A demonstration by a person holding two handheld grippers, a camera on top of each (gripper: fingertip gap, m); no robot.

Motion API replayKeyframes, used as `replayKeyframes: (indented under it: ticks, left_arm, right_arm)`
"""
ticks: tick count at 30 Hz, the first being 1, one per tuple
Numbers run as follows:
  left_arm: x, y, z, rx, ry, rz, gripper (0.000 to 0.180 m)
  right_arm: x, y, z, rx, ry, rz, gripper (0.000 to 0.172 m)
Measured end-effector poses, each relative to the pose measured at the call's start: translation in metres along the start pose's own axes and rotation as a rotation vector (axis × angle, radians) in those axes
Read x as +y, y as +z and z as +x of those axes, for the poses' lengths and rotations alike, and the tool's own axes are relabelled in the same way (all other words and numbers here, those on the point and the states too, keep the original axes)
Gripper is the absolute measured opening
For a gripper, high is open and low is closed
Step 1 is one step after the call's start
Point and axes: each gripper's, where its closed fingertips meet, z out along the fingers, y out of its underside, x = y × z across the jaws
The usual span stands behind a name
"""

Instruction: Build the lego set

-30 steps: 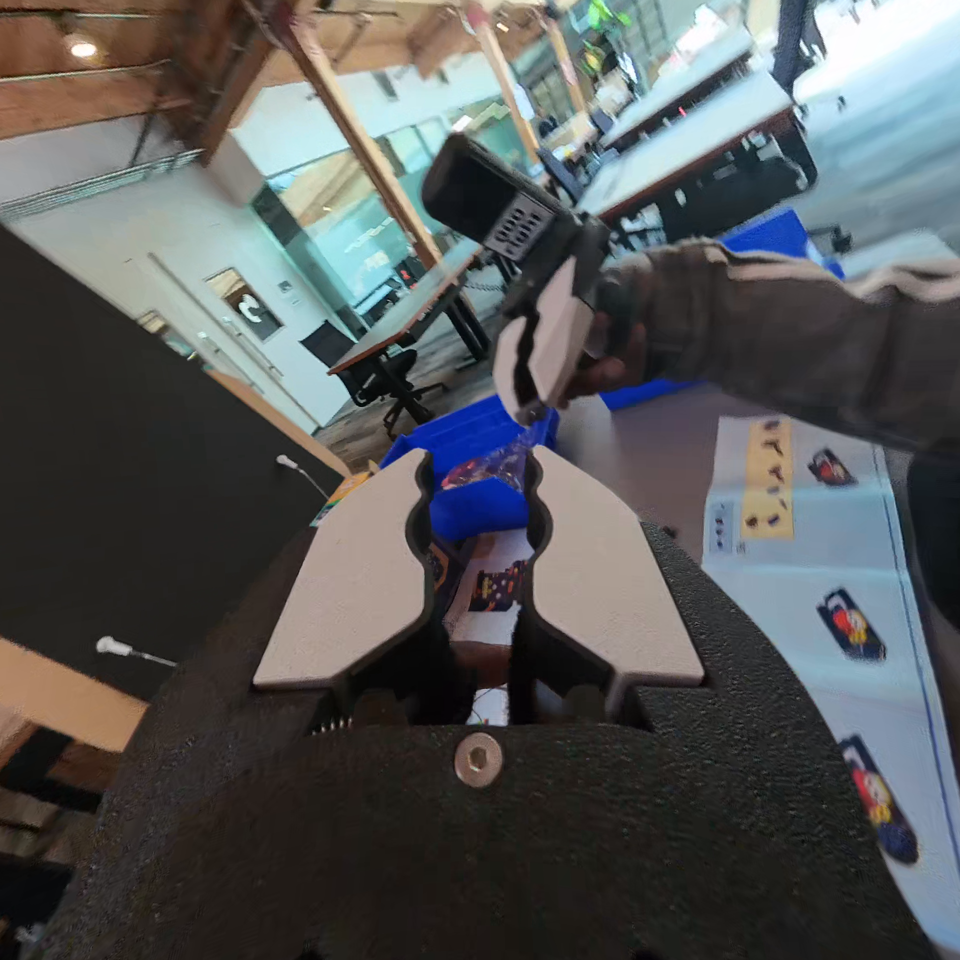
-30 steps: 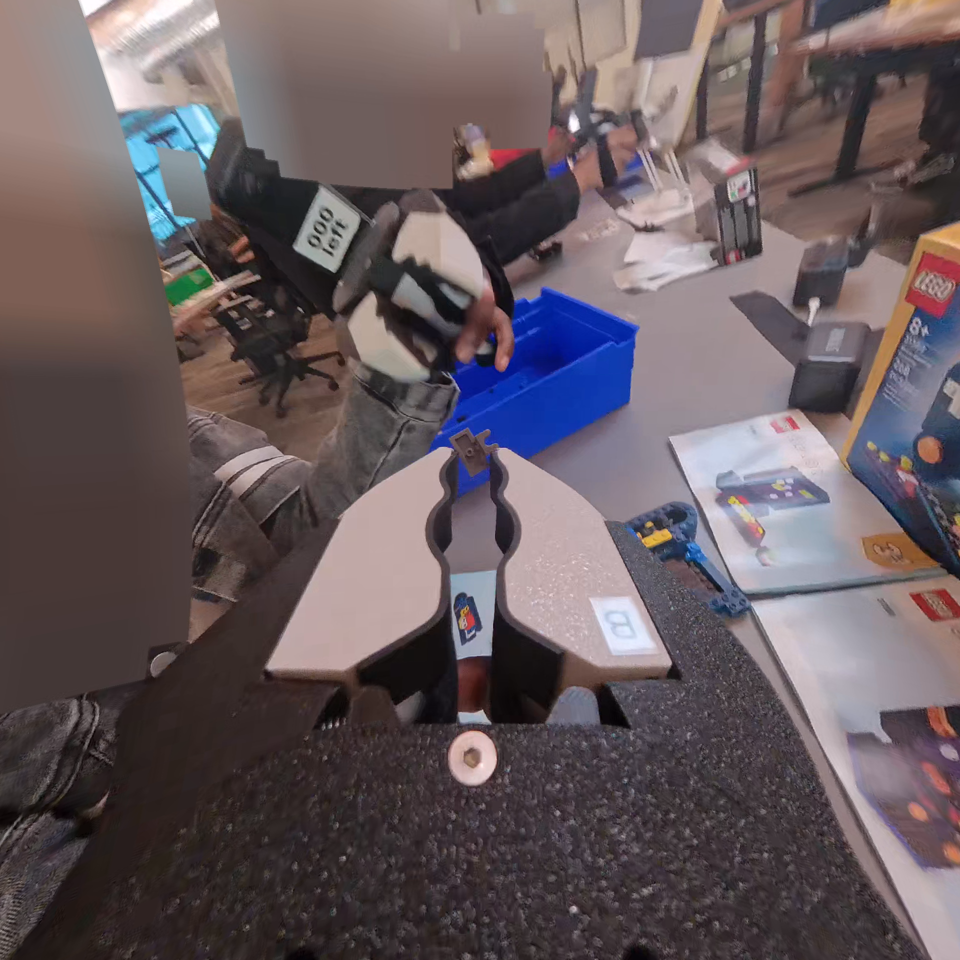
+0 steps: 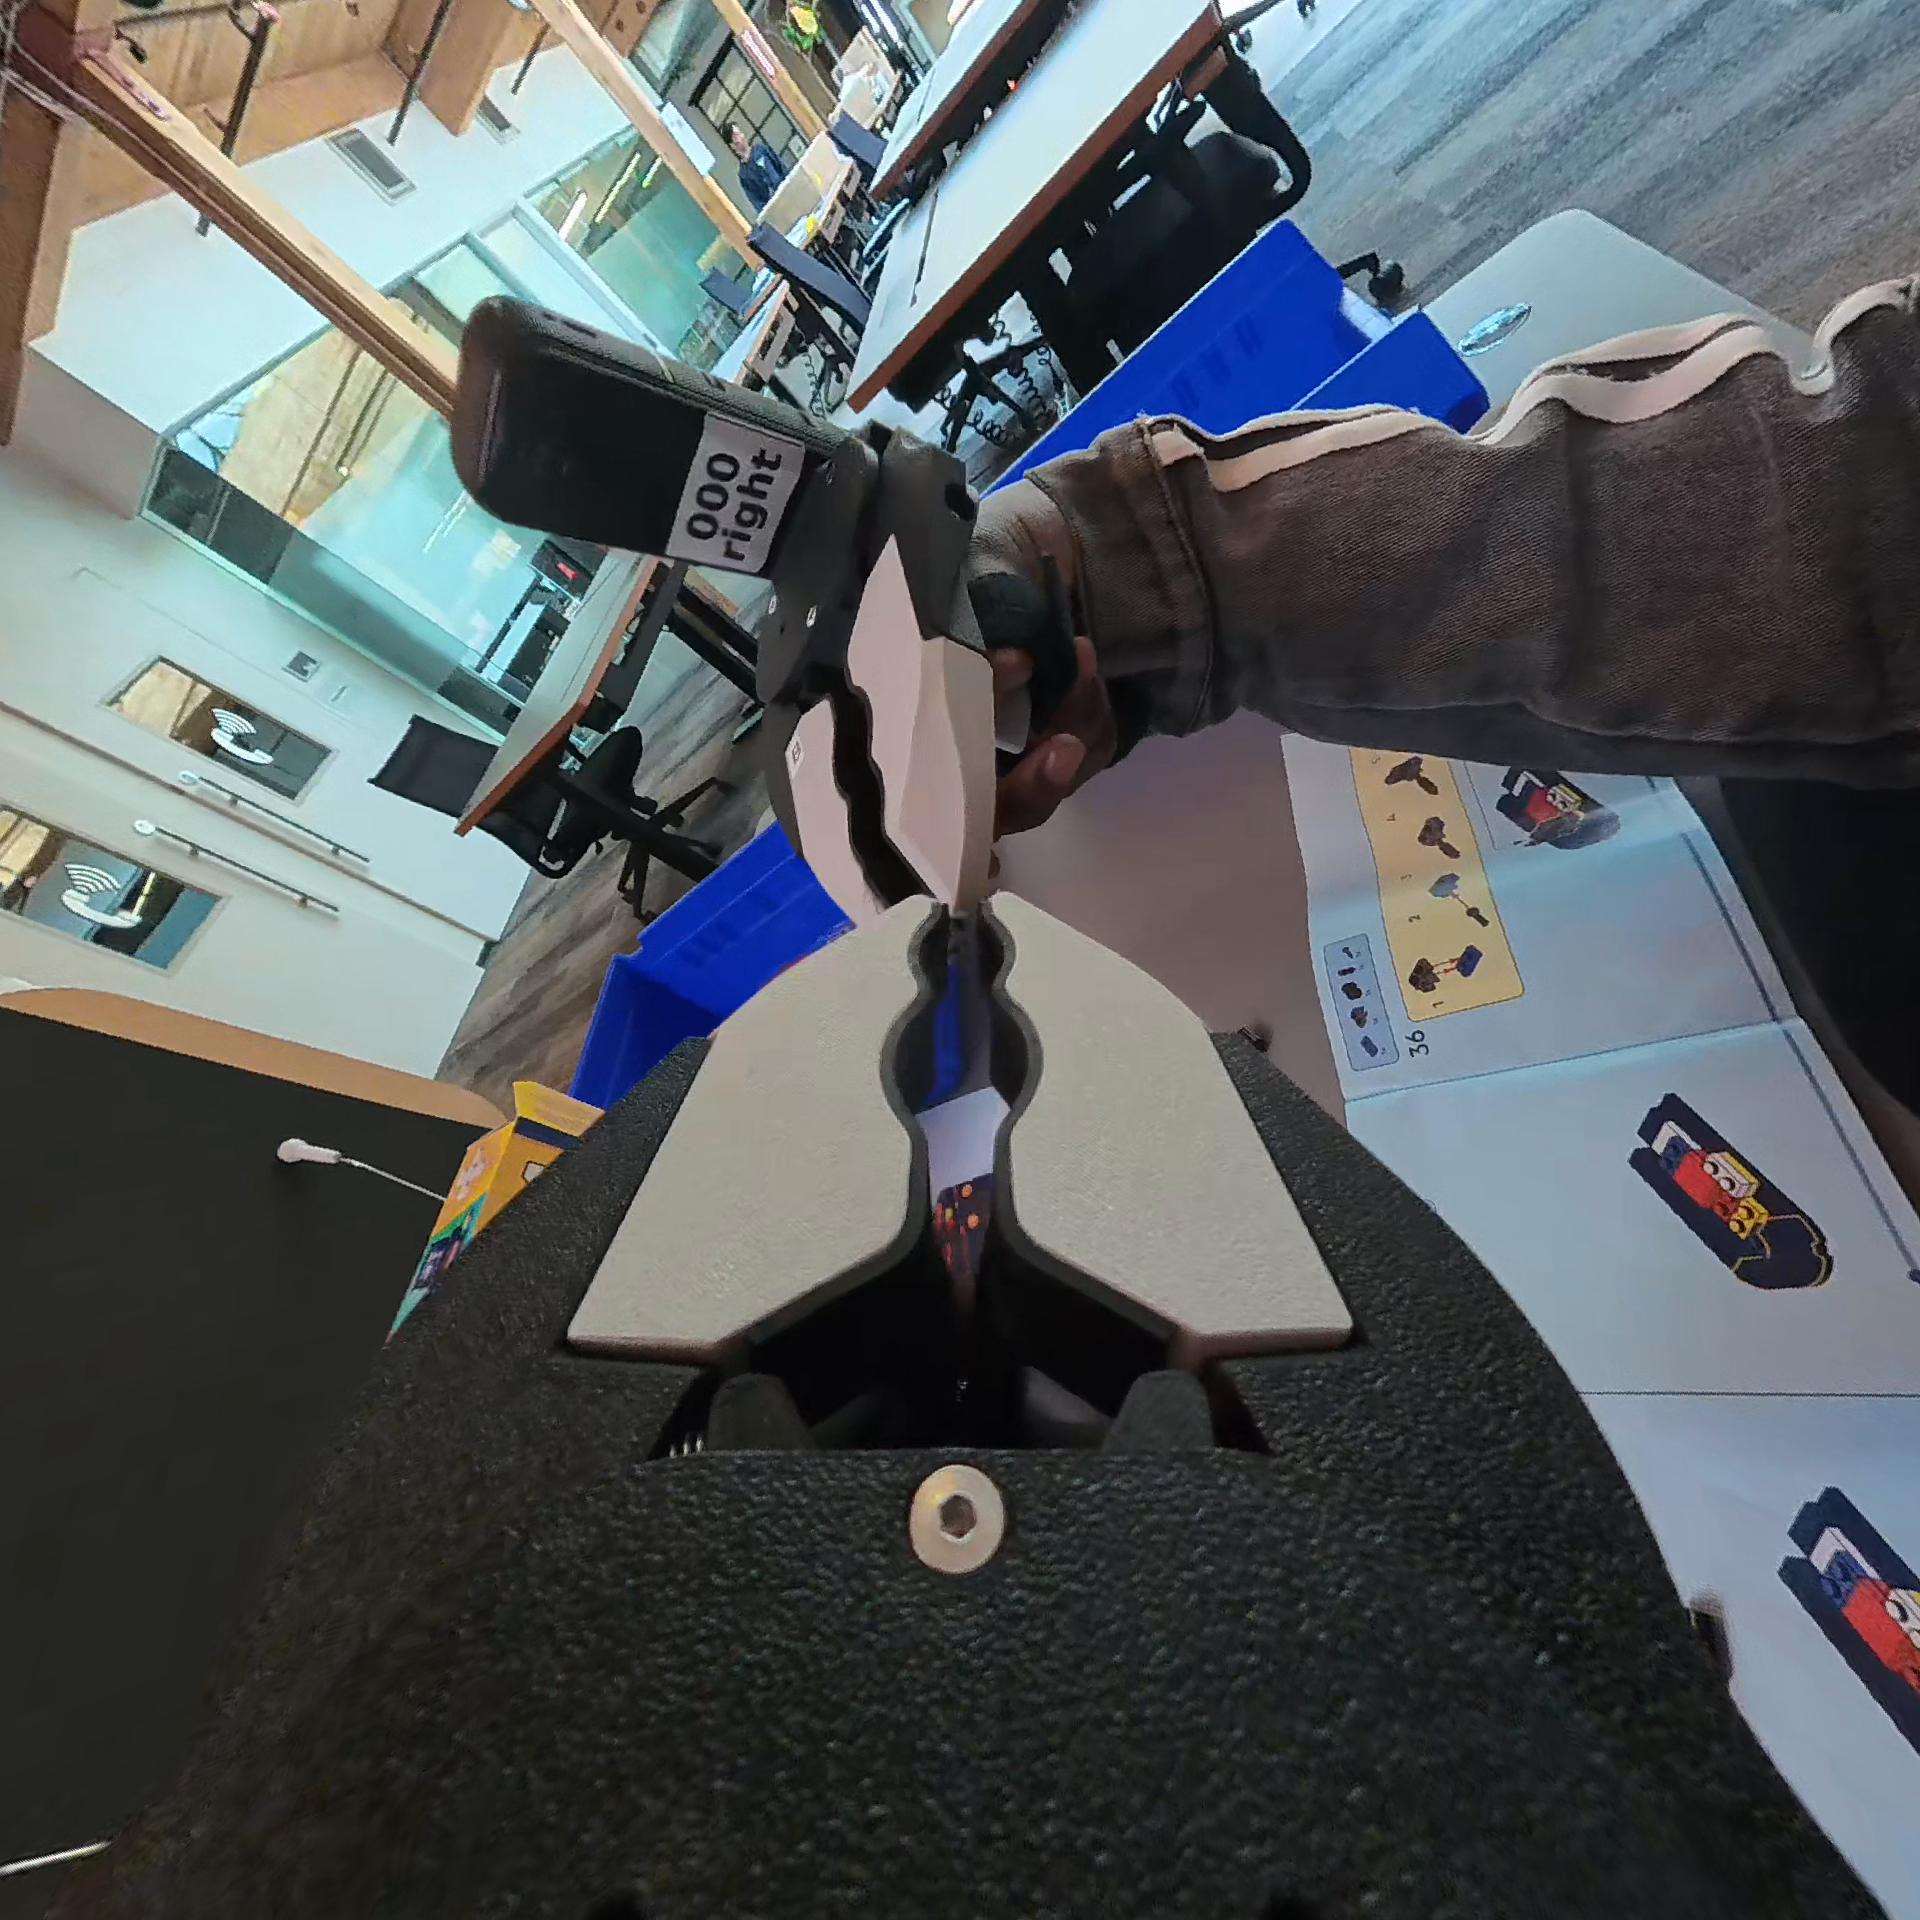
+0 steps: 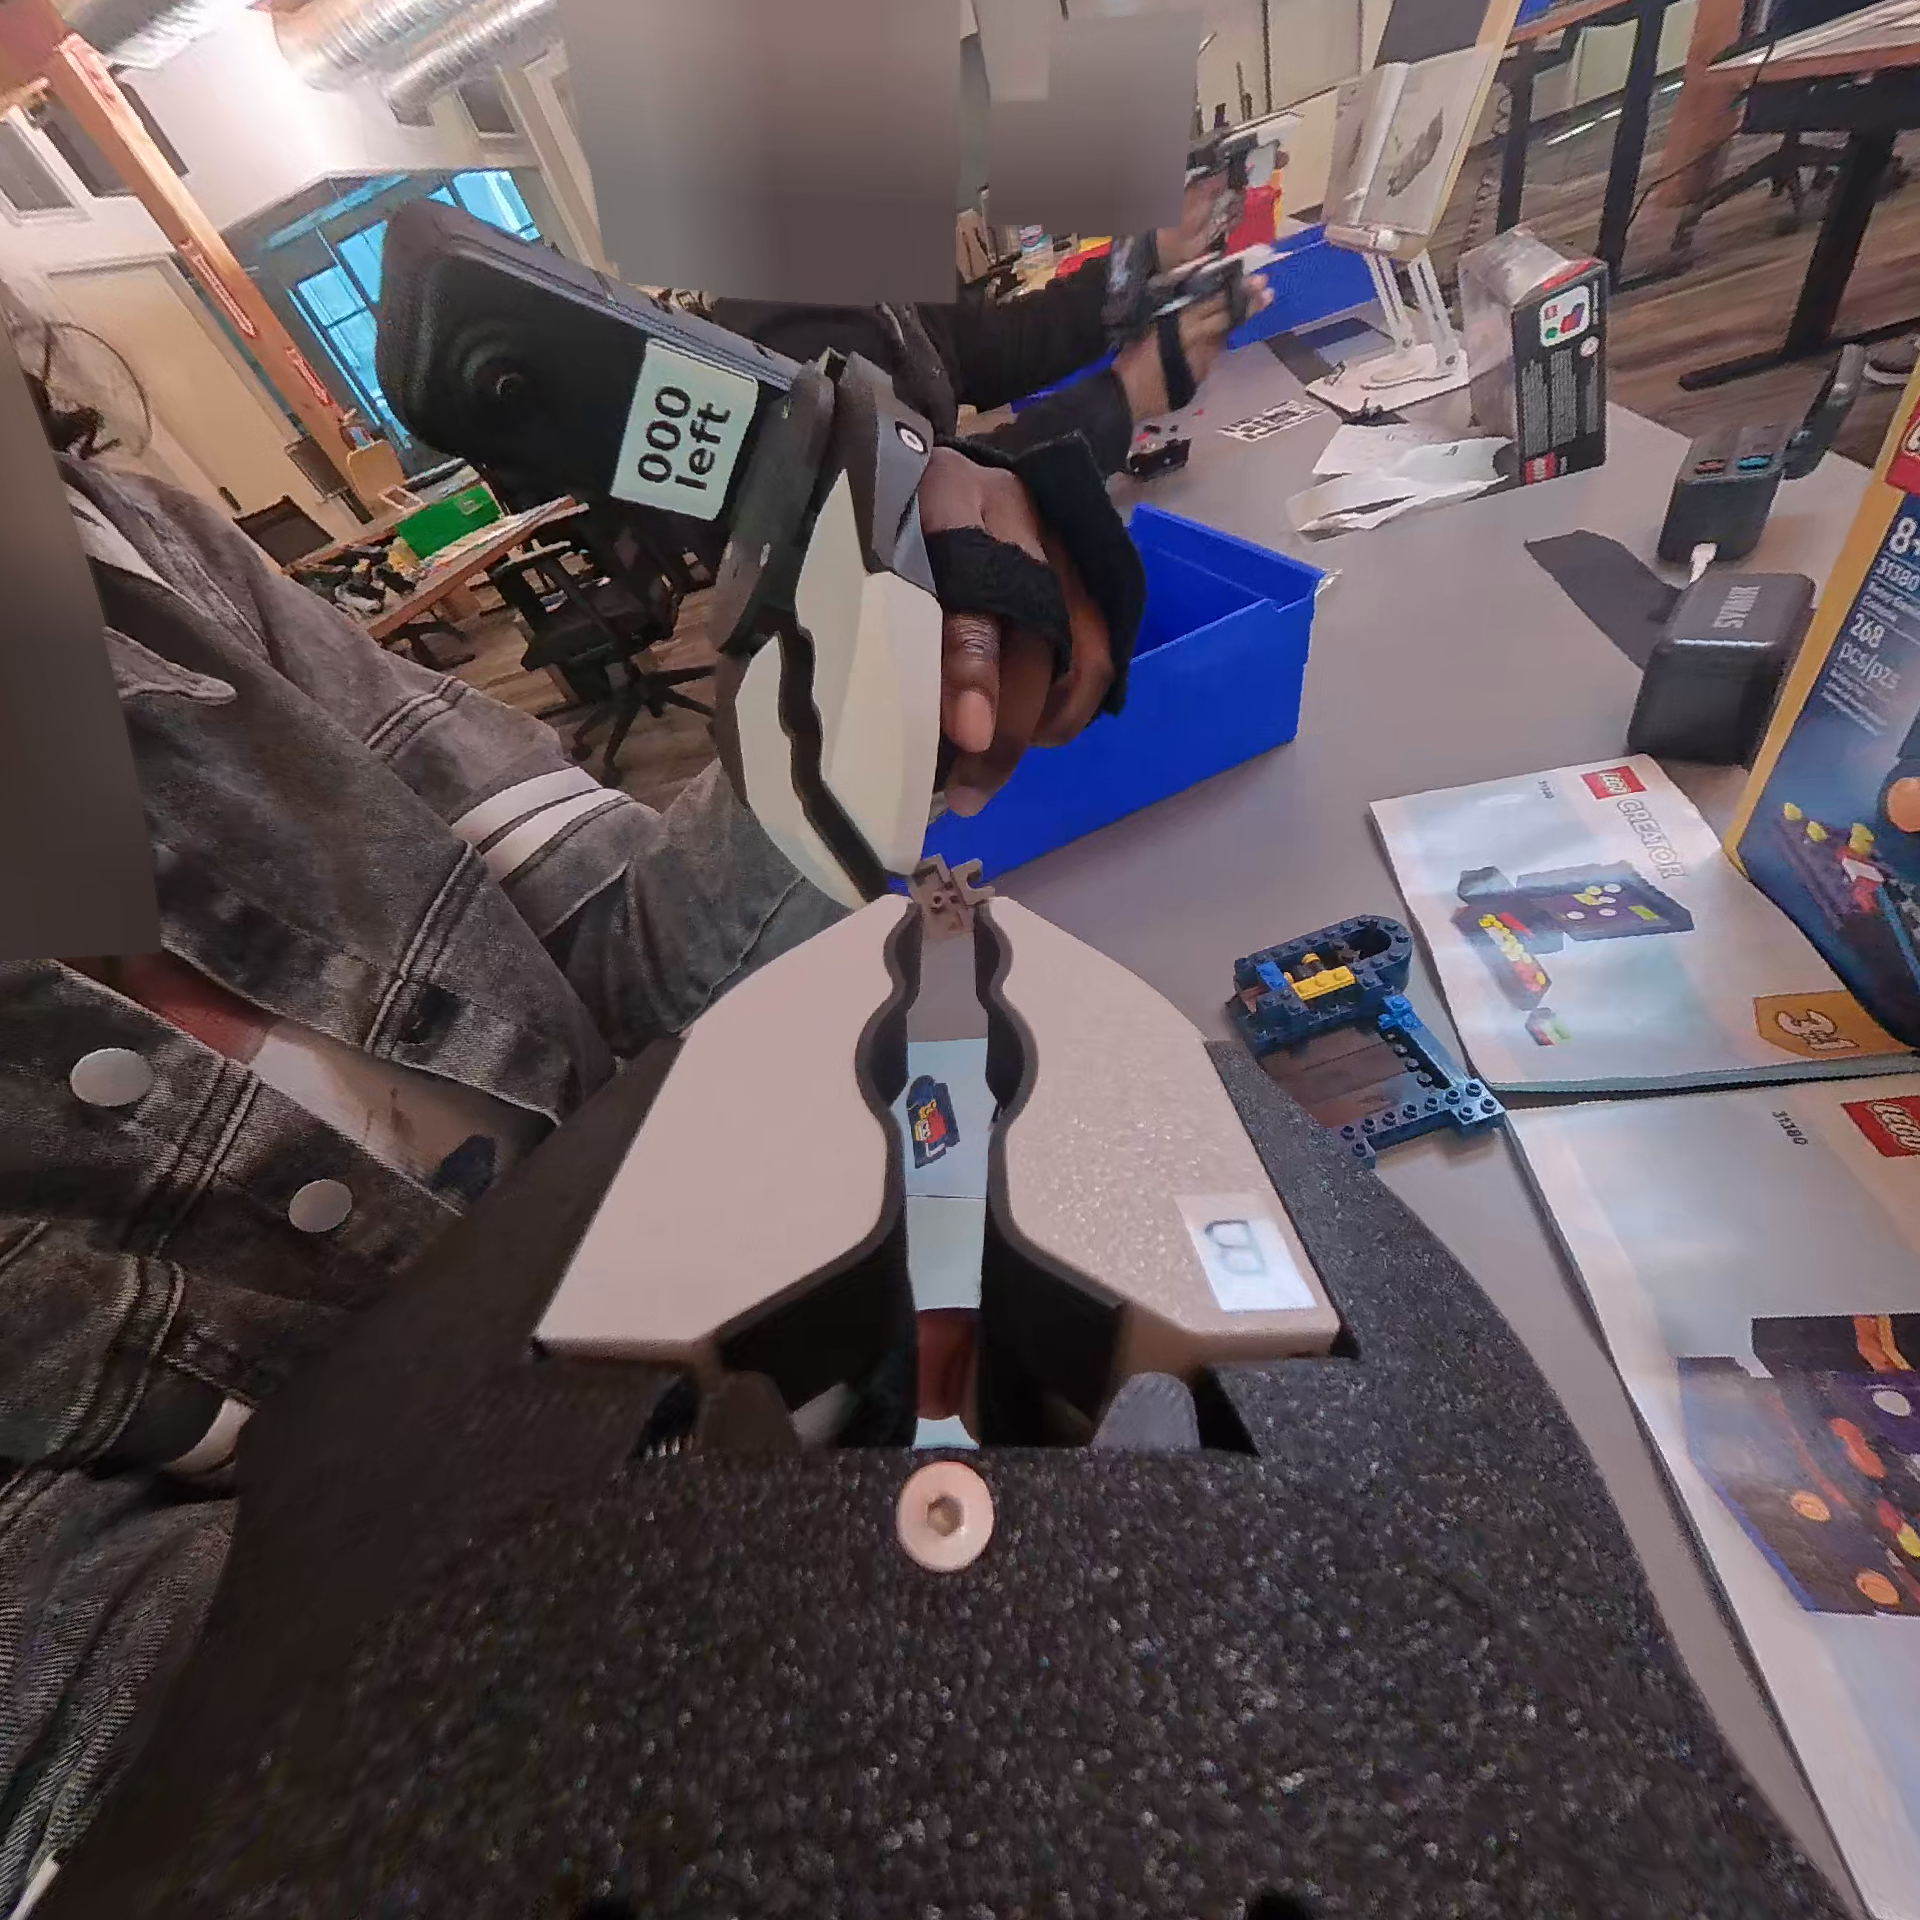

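In the right wrist view my right gripper (image 4: 945, 916) is shut on a small brown brick piece with clip ends (image 4: 945, 896), held in the air above the grey table (image 4: 1403, 665). The left gripper (image 4: 885, 878) comes down from the upper left, and its closed tips meet the piece's left end. In the left wrist view my left gripper (image 3: 961, 916) is closed to a narrow slit with a thin dark part of the piece between the tips. The right gripper's (image 3: 930, 883) fingertips stand directly against it from above.
A blue bin (image 4: 1195, 665) stands behind the grippers. A blue brick build (image 4: 1340, 1023), open instruction booklets (image 4: 1558, 914), a toy box (image 4: 1849, 790) and black blocks (image 4: 1714, 675) lie to the right. A person's sleeves are on the left. The tips of both grippers are at nearly the same place. Both grippers' tips are roughly 25 centimeters from the blue brick build (image 4: 1340, 1023).
The left gripper moved in to the right gripper's tips and its jaws closed from wide open to a narrow slit at the brown piece. The right gripper kept its hold on the piece.
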Motion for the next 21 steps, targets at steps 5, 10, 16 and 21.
replayKeyframes:
  ticks: [5,10,16,21]
  left_arm:
    - [0.01,-0.005,-0.004,-0.05,0.101,-0.083,0.013]
    - [0.01,-0.003,-0.005,-0.074,0.186,-0.129,0.011]
    - [0.008,-0.005,-0.002,-0.055,0.161,-0.114,0.007]
    - [0.005,-0.006,0.0,-0.052,0.187,-0.115,0.008]
  right_arm:
    - [-0.001,-0.002,-0.002,-0.007,-0.002,0.007,0.009]
    - [0.001,0.001,-0.002,-0.008,0.001,-0.011,0.009]
    - [0.0,0.003,-0.005,-0.025,-0.008,-0.014,0.009]
    - [0.002,0.003,-0.002,-0.012,0.006,-0.02,0.009]
